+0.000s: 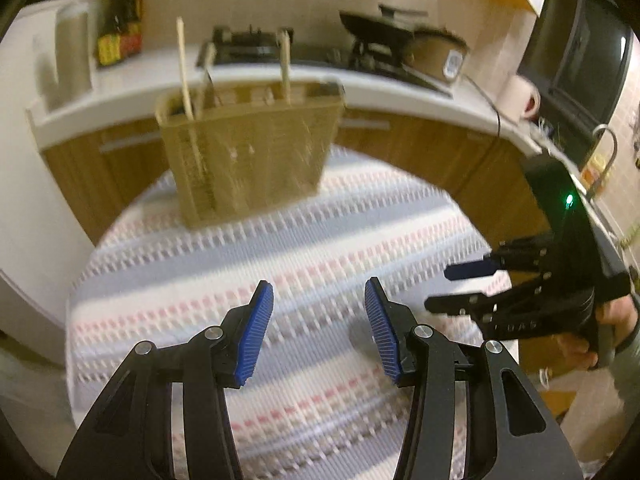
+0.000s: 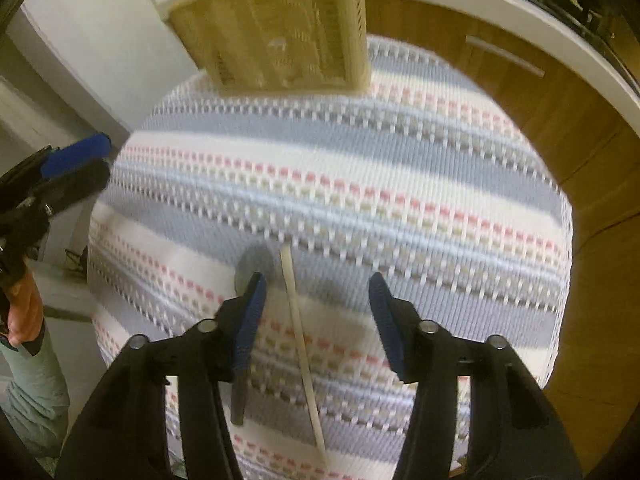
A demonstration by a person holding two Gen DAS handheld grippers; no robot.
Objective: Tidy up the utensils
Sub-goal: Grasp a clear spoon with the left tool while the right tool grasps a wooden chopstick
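Observation:
A beige perforated utensil holder (image 1: pixel 248 148) stands at the far side of the striped table mat (image 1: pixel 280 264); chopsticks (image 1: pixel 185 68) and other handles stick up from it. It also shows in the right wrist view (image 2: pixel 280 36). My left gripper (image 1: pixel 319 328) is open and empty above the mat. My right gripper (image 2: pixel 316 320) is open above a pale chopstick (image 2: pixel 300 336) and a grey spoon (image 2: pixel 254 266) that lie on the mat (image 2: pixel 400 168). The right gripper shows in the left wrist view (image 1: pixel 444 286), the left gripper in the right wrist view (image 2: pixel 86 160).
A kitchen counter (image 1: pixel 360 80) with a gas stove (image 1: pixel 248 44), pans (image 1: pixel 380 28) and a cooker runs behind the table. Wooden cabinets (image 2: pixel 560 112) stand below it. A sink tap (image 1: pixel 608 148) is at the far right.

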